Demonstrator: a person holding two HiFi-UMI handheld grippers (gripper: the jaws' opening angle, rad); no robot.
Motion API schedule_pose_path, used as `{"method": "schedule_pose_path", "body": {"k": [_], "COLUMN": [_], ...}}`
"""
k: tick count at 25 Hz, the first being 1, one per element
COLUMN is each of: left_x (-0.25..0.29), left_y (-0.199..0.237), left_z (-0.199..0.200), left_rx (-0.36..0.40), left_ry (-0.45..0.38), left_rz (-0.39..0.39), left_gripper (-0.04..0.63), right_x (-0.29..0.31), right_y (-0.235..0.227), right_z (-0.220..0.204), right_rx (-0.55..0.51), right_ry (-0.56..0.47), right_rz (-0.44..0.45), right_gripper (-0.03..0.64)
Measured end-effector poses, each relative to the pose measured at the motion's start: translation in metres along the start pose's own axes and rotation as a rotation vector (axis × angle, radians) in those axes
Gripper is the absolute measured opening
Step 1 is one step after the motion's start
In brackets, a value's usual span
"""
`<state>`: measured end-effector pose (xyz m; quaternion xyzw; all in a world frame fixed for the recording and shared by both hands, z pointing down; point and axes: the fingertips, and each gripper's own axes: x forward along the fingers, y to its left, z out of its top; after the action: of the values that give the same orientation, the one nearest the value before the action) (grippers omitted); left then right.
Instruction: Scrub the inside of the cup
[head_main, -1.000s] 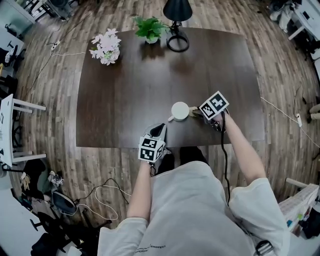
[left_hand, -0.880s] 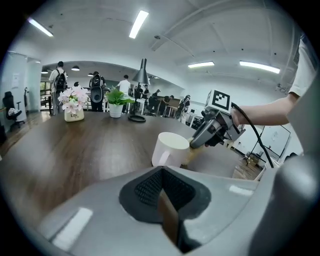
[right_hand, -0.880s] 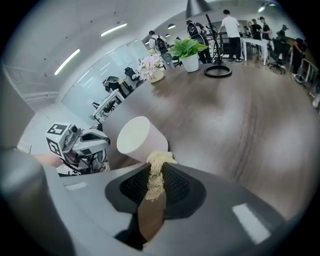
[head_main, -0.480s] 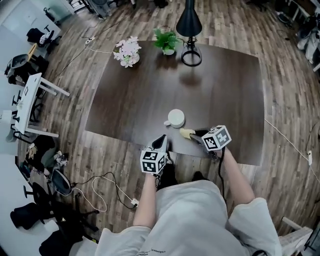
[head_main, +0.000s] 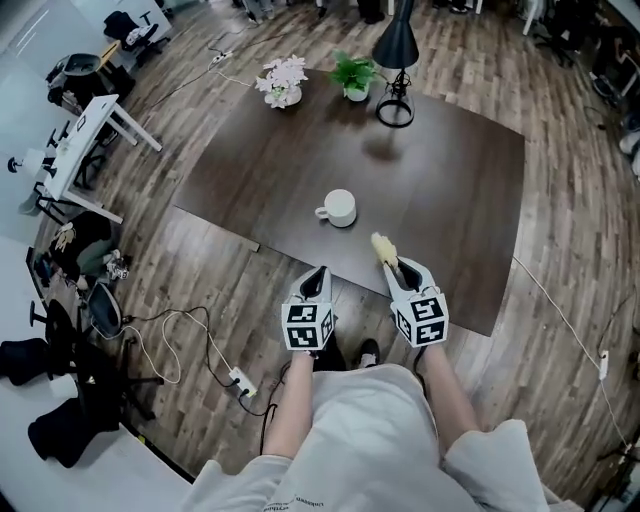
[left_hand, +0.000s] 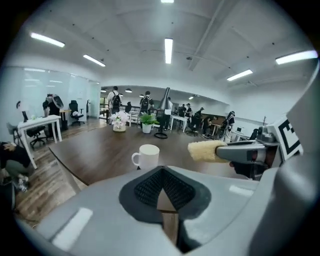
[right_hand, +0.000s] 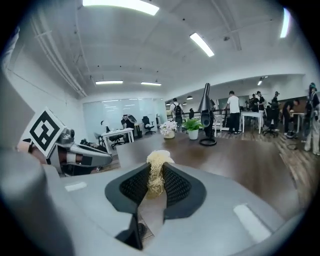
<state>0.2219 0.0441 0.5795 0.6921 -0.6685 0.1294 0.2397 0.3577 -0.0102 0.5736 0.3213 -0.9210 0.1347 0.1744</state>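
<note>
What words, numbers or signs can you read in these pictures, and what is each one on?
No text reads clearly.
Shirt: a line of small print, too small to read.
Cubes on left gripper and right gripper: black-and-white square patterns, no letters.
Cup, sponge: no print visible.

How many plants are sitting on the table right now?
2. White flowers stand at the far edge of the table, and a green plant is just right of them, beside the lamp. None seem hidden.
</note>
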Motion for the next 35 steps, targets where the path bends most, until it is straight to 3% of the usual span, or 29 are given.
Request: {"method": "schedule_pose_path", "body": {"k": [4,8,16,35], "left_x": [-0.020,-0.038,-0.052,-0.066], "left_y": [-0.017,-0.033,-0.031,-0.015], "left_z": [0.008,0.003,-0.006,-0.004], "left_rx": [0.054,0.102,0.098,0.072], "left_ry": [-0.057,-0.071,-0.086,-0.089], "left_rz": [0.036,0.020,0.031,0.067], "left_gripper": [0.000,0.000,0.000,0.000], "right_x": [-0.022,-0.035,-0.037,-0.034], "right_y": [0.017,0.029,0.046,0.067], "right_z": [0.004,-0.001,-0.018,-0.008], "right_rx": [-0.012,0.019,-0.027,-0.061], "right_ry": [-0.029,-0.049,-0.005,-0.030], "right_rz": [0.007,-0.017,-0.019,0.014], "right_gripper": [0.095,0.094,0.090,0.089]}}
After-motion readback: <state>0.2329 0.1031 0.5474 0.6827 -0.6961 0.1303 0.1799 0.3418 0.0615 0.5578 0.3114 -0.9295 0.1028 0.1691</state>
